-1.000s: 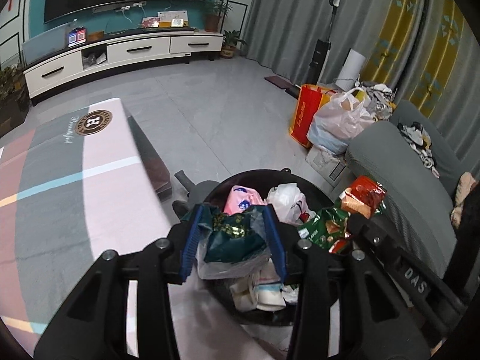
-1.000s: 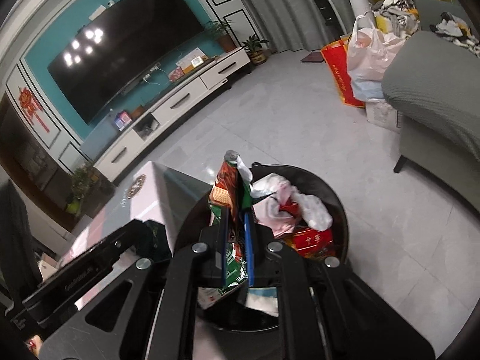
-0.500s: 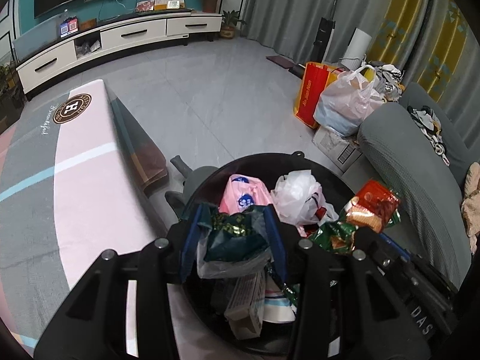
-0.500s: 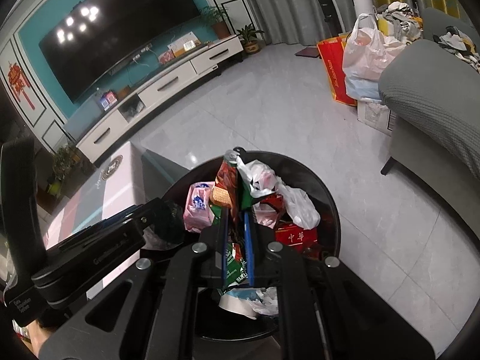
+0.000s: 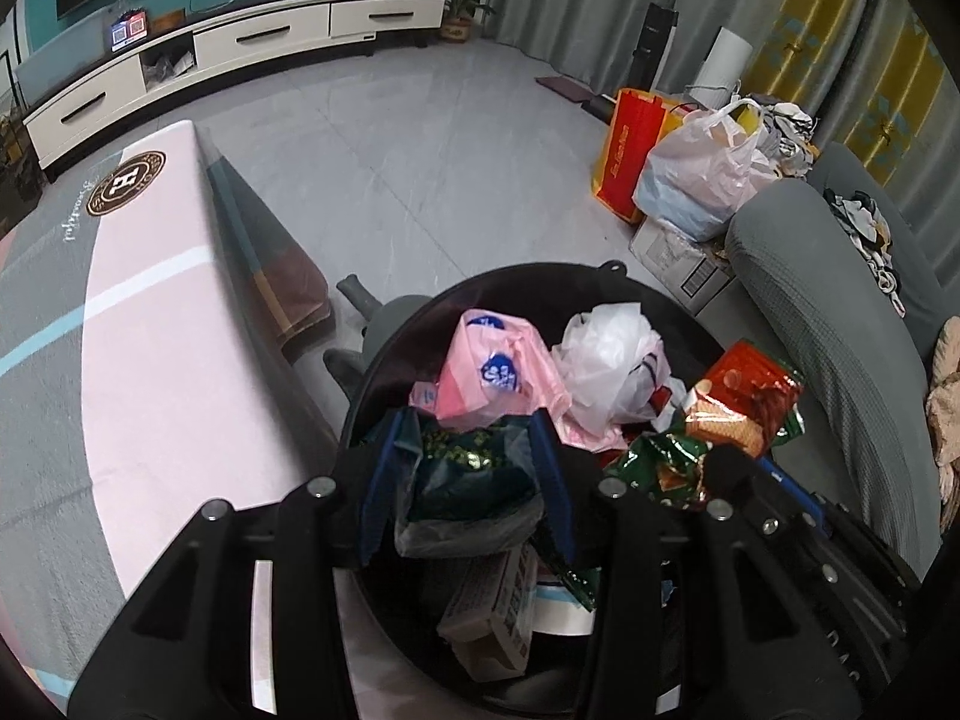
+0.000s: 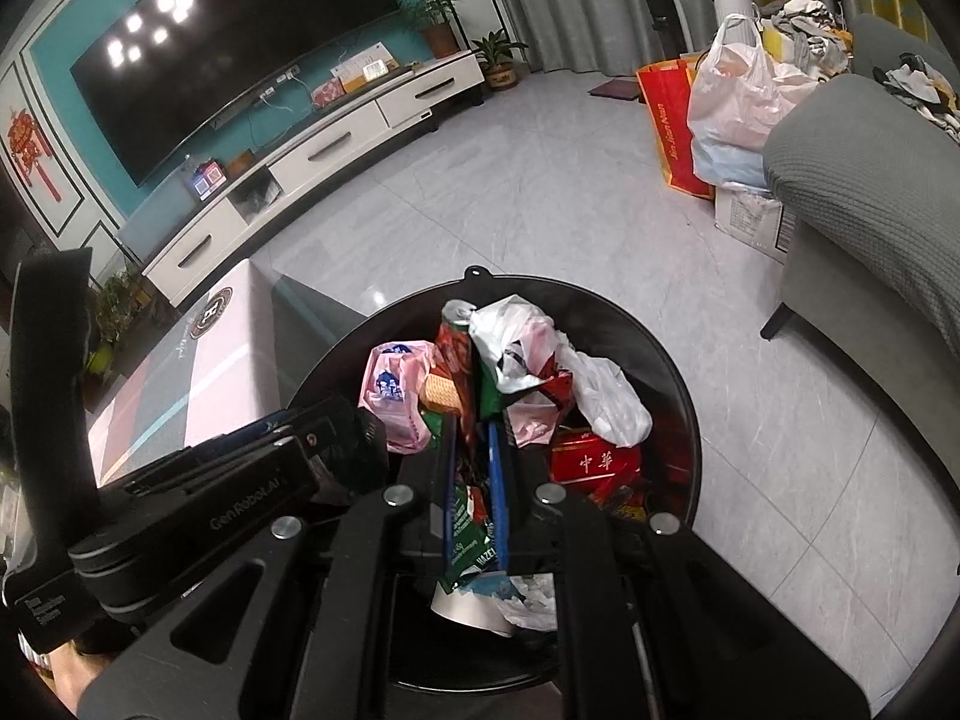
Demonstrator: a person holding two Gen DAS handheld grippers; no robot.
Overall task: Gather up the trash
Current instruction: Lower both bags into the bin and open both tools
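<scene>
Both grippers lower and tipped further down vs a sec ago; round black trash bin (image 5: 420, 324) now fills more of each view, w/ TV unit pushed up toward top edge.

Left gripper (image 5: 465, 483): blue pads part-way apart, pinching a crumpled dark green wrapper inside a clear plastic bag (image 5: 468, 498), held right over bin's open mouth.

Right gripper (image 6: 475, 480): pads nearly together, clamped on a flat red-and-green foil snack packet (image 6: 462, 372), standing upright above bin contents.

In bin: pink plastic bag w/ blue logo (image 5: 489, 369), white crumpled plastic bag (image 5: 606, 360), red cigarette carton (image 6: 591, 462), white paper box (image 5: 501, 612).

Beside bin, left: low table w/ pink-and-grey printed cover (image 5: 138, 330), just touching or v. near rim, can't tell. Right: grey sofa (image 5: 834, 324). Further off: red paper bag (image 5: 630, 156), white shopping bag (image 5: 702, 174), white TV cabinet (image 5: 240, 42).
</scene>
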